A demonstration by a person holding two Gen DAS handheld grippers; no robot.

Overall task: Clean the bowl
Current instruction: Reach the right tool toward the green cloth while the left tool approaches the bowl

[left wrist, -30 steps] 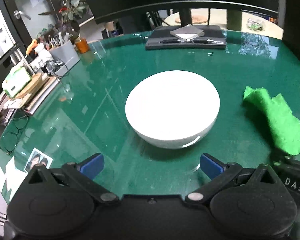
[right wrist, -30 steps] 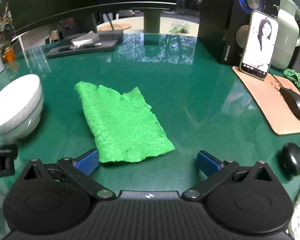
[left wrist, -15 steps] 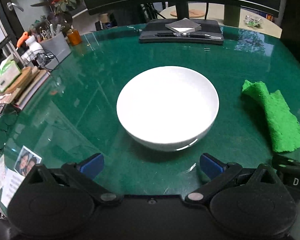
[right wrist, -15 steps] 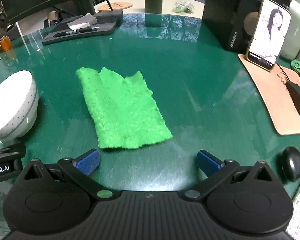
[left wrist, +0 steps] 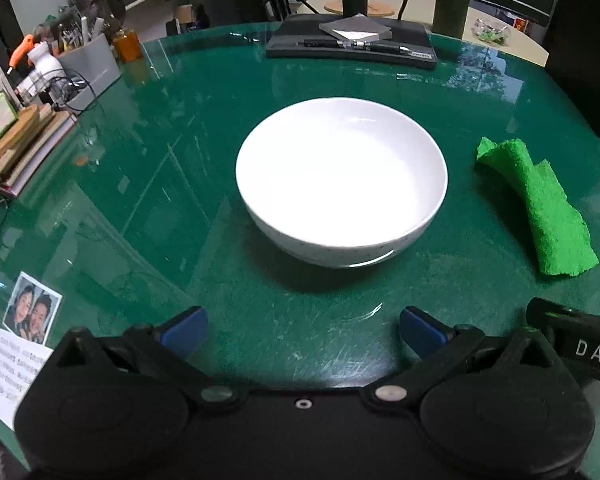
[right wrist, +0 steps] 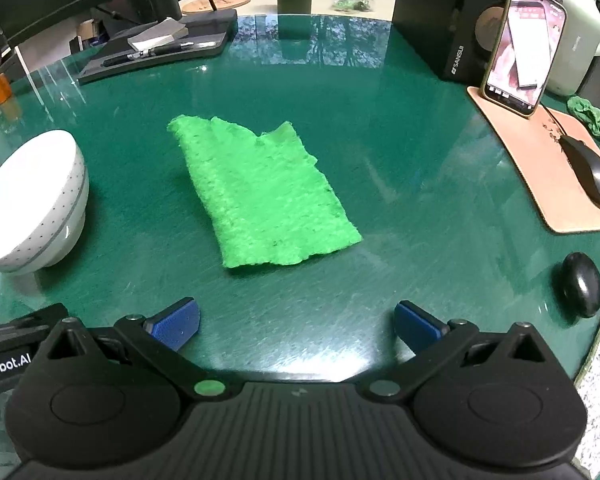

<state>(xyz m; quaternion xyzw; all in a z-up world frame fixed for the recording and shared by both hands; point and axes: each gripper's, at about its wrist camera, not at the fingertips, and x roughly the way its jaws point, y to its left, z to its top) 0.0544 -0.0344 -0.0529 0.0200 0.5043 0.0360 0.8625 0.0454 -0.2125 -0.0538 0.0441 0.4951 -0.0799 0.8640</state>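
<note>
- My left hand-held gripper (left wrist: 302, 330) sits low over the desk (left wrist: 140, 208) near its front edge, its two blue fingertips (left wrist: 184, 330) spread wide with nothing between them.
- The white bowl (left wrist: 342, 180) stands upright straight ahead of that gripper, toward the middle of the desk; its inside looks bare, though glare washes out the bottom, so I can't be sure.
- From the right wrist camera I see fine dots and a grey band on the bowl's outer wall (right wrist: 40, 208), over toward the desk's left side.
- My right hand-held gripper (right wrist: 296, 326) is also spread wide and holds nothing, hovering at the front edge.
- The green cloth (right wrist: 260, 196) lies flat on the desk just ahead of the right gripper, beside the bowl but apart from it, with a strip of bare desk between them.
- In the left wrist view the same cloth (left wrist: 540, 208) lies to the right of the bowl.
- A dark tray with a pen (left wrist: 352, 46) rests at the far edge of the desk.
- At the right edge a mouse pad (right wrist: 540, 168) carries a propped phone (right wrist: 524, 44) and a black mouse (right wrist: 592, 174).
- A small printed photo (left wrist: 32, 310) lies near the front left corner.
</note>
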